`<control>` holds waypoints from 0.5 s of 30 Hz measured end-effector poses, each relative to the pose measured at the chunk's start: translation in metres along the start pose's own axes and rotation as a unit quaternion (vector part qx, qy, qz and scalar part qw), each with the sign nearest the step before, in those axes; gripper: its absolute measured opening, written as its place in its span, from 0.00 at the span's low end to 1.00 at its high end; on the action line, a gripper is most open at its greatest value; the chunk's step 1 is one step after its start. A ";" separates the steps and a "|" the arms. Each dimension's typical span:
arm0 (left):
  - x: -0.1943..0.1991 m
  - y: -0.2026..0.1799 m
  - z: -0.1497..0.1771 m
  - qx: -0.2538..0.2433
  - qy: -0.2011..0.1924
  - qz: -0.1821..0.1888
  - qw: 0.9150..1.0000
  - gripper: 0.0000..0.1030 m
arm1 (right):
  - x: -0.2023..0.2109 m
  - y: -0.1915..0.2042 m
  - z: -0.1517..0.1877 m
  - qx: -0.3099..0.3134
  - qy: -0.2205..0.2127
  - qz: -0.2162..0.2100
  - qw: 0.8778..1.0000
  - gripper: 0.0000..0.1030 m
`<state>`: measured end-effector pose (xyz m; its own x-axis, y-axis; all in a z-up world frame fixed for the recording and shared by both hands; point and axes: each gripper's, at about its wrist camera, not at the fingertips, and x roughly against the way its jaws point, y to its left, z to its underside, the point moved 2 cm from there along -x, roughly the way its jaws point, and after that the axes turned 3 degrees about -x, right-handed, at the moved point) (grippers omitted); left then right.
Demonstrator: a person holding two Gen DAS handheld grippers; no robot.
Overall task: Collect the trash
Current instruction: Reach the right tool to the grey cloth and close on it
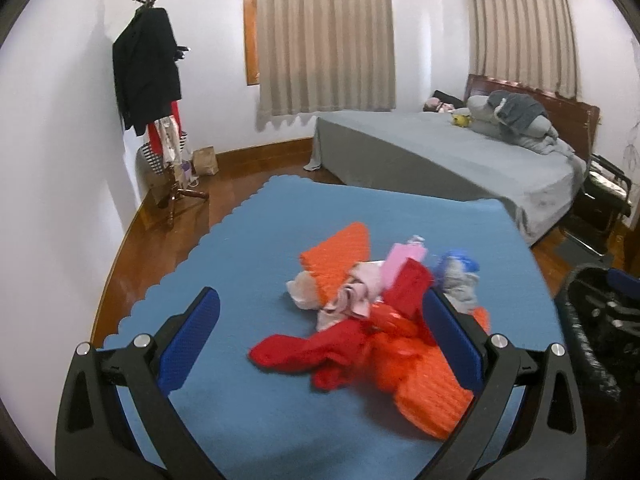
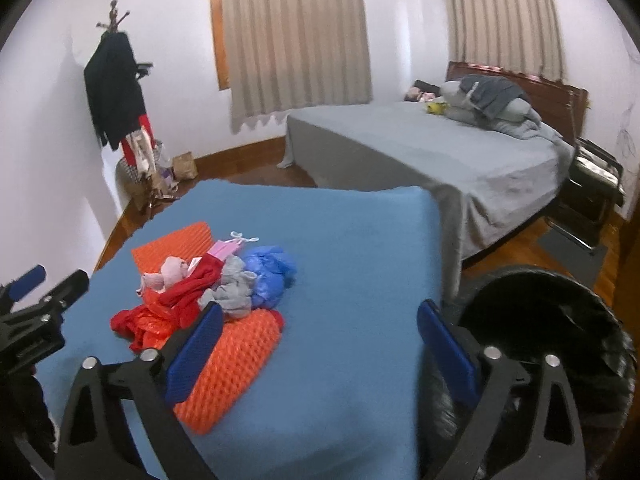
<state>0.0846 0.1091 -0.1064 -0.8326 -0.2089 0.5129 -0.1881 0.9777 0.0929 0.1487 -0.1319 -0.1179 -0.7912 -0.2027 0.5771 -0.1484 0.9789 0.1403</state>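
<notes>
A pile of trash lies on the blue-covered table (image 1: 280, 420): two orange foam nets (image 1: 340, 248), a crumpled red plastic bag (image 1: 320, 348), pink paper (image 1: 396, 264), grey rags (image 2: 232, 292) and a blue plastic bag (image 2: 268, 272). My left gripper (image 1: 320, 304) is open and wide, low over the near side of the pile, with its right finger against the pile's right edge. My right gripper (image 2: 320, 316) is open over bare blue cloth just right of the pile; its left finger stands in front of the near orange net (image 2: 228, 368). In the right wrist view the left gripper (image 2: 58, 278) shows at the left edge.
A bin lined with a black bag (image 2: 552, 320) stands at the table's right edge, also in the left wrist view (image 1: 600, 320). Behind are a grey bed (image 1: 460, 160), a coat stand (image 1: 152, 80), a paper bag (image 1: 206, 160) and a folding chair (image 1: 604, 200).
</notes>
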 end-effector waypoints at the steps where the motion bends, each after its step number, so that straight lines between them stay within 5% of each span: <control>1: -0.006 0.005 -0.002 0.005 0.001 -0.001 1.000 0.95 | -0.009 0.005 0.000 0.003 0.005 -0.004 1.000 0.87; 9: -0.038 0.030 -0.005 0.026 0.009 -0.008 1.000 0.94 | -0.058 0.041 0.004 0.028 0.035 -0.039 0.998 0.70; 15: -0.058 0.044 -0.007 0.032 0.015 -0.007 0.999 0.93 | -0.083 0.058 0.008 0.040 0.058 -0.053 0.996 0.66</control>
<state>0.1282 0.1646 -0.1266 -0.8136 -0.2217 0.5375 -0.2335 0.9712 0.0472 0.2009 -0.0583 -0.1639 -0.6962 -0.3014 0.6515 -0.2775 0.9500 0.1429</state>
